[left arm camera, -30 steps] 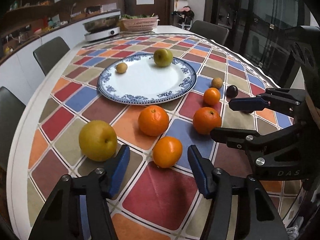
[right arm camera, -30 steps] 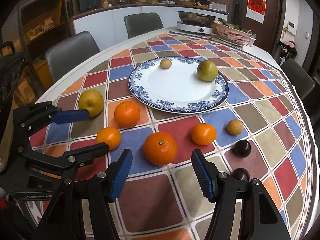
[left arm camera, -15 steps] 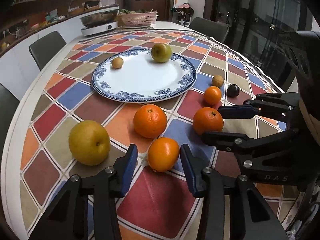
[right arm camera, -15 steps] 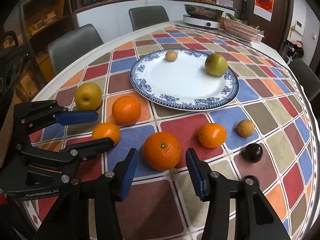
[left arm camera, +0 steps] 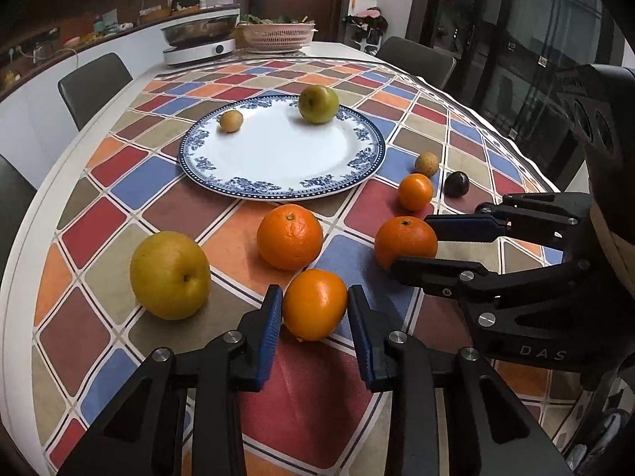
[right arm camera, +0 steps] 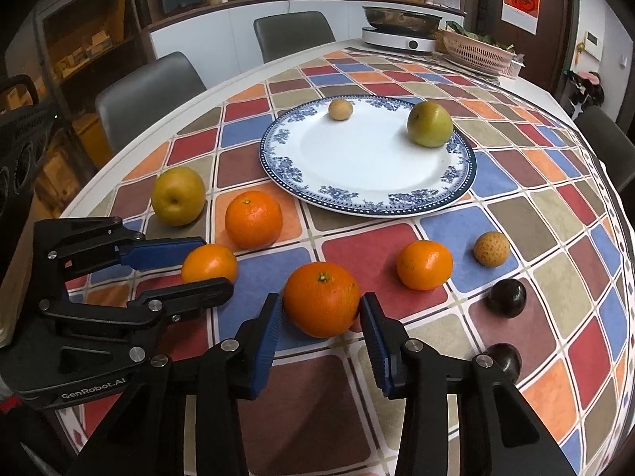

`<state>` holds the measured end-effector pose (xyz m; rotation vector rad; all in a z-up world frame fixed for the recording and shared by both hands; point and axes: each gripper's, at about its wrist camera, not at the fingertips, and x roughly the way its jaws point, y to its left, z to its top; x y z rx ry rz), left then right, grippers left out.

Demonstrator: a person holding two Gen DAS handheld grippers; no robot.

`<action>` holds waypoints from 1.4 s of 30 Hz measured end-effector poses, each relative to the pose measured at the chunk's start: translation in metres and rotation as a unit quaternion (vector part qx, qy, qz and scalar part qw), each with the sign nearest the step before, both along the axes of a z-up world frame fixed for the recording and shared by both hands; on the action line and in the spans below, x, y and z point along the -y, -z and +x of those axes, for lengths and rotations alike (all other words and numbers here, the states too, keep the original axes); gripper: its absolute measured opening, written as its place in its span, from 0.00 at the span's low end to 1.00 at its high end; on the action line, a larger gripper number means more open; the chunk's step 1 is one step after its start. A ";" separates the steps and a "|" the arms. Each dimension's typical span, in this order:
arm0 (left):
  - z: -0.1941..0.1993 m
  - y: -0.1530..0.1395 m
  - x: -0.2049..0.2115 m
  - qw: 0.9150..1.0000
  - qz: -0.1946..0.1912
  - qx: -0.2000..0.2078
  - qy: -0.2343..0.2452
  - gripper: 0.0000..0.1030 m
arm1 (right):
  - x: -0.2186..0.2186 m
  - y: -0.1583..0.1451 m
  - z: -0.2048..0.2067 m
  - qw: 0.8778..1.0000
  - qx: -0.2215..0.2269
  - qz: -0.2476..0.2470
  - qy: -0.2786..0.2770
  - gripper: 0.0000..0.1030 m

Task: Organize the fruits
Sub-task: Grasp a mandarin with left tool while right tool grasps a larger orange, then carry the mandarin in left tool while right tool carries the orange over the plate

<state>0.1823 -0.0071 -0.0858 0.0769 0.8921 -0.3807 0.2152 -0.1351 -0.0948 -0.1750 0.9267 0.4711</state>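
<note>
Change since the earlier frames: both pairs of tongs have narrowed from wide open to nearly fruit-width, and each hand has barely shifted.

Left gripper: jaws closing; blue pads touching or just short of the flanks of a smooth tangerine, which sits on the tablecloth.

Right gripper: jaws closing; pads at the sides of a larger navel orange, also on the cloth.

Risks, as a judgement: round fruit gripped low or off-centre could squirt forward and knock its neighbours; a hard squeeze could bruise the skin; two loaded grippers heading for one plate could collide.

Items, largest first:
- Plate, white with blue rim, beyond the loose fruit; holds a green pear and a small tan longan.
- Yellow pear, left of the held tangerine.
- Second orange, between the grippers and the plate.
- Small mandarin.
- Speckled longan.
- Two dark plums, at the right edge.
</note>
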 end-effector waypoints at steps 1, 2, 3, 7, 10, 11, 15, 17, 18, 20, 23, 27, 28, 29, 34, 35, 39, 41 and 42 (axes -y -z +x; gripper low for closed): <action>0.000 -0.001 -0.001 1.000 -0.001 0.000 -0.002 0.32 | 0.000 -0.001 -0.001 1.000 0.002 0.000 0.000 0.40; 0.000 -0.001 -0.001 1.000 -0.002 0.000 -0.004 0.32 | -0.001 -0.002 -0.001 1.000 0.002 0.001 0.000 0.40; -0.001 -0.002 -0.002 1.000 -0.003 0.001 -0.007 0.32 | 0.000 -0.002 -0.001 1.000 0.003 0.001 0.000 0.40; -0.004 -0.007 -0.004 1.000 -0.007 0.006 -0.014 0.32 | 0.001 -0.003 -0.003 1.000 0.002 0.008 0.003 0.39; -0.005 -0.010 -0.005 1.000 -0.007 0.009 -0.018 0.32 | 0.001 -0.005 -0.005 1.000 0.002 0.016 0.003 0.39; -0.005 -0.012 -0.005 1.000 -0.009 0.010 -0.020 0.32 | 0.001 -0.006 -0.006 1.000 0.003 0.017 0.003 0.39; -0.008 -0.019 -0.005 0.999 -0.011 0.016 -0.027 0.32 | 0.003 -0.011 -0.008 1.000 0.007 0.024 0.007 0.39; -0.010 -0.026 -0.006 0.999 -0.011 0.023 -0.030 0.32 | 0.004 -0.017 -0.010 0.999 0.013 0.029 0.009 0.39; -0.010 -0.030 -0.006 0.999 -0.012 0.026 -0.032 0.32 | 0.005 -0.019 -0.011 0.999 0.016 0.031 0.010 0.39; -0.010 -0.038 -0.006 0.999 -0.015 0.032 -0.037 0.32 | 0.006 -0.027 -0.012 0.999 0.026 0.038 0.011 0.39; -0.009 -0.051 -0.007 0.998 -0.020 0.046 -0.039 0.32 | 0.008 -0.040 -0.013 0.998 0.040 0.048 0.015 0.39; -0.004 -0.067 -0.007 0.997 -0.019 0.063 -0.037 0.32 | 0.009 -0.056 -0.010 0.997 0.056 0.058 0.014 0.39; -0.002 -0.071 -0.007 0.997 -0.018 0.067 -0.037 0.32 | 0.009 -0.060 -0.008 0.996 0.060 0.060 0.014 0.39; 0.000 -0.074 -0.006 0.997 -0.017 0.071 -0.037 0.32 | 0.009 -0.064 -0.007 0.996 0.064 0.062 0.013 0.39; 0.012 -0.088 -0.008 0.995 -0.018 0.085 -0.038 0.32 | 0.009 -0.079 0.004 0.994 0.080 0.068 0.014 0.39; 0.014 -0.090 -0.008 0.995 -0.018 0.087 -0.038 0.32 | 0.009 -0.082 0.006 0.994 0.082 0.069 0.014 0.39; 0.026 -0.098 -0.009 0.994 -0.018 0.096 -0.039 0.32 | 0.008 -0.093 0.016 0.993 0.096 0.068 0.012 0.39; 0.032 -0.102 -0.010 0.994 -0.018 0.100 -0.039 0.32 | 0.007 -0.097 0.021 0.993 0.101 0.068 0.011 0.39; 0.035 -0.103 -0.010 0.994 -0.018 0.101 -0.039 0.32 | 0.006 -0.099 0.025 0.992 0.103 0.069 0.011 0.39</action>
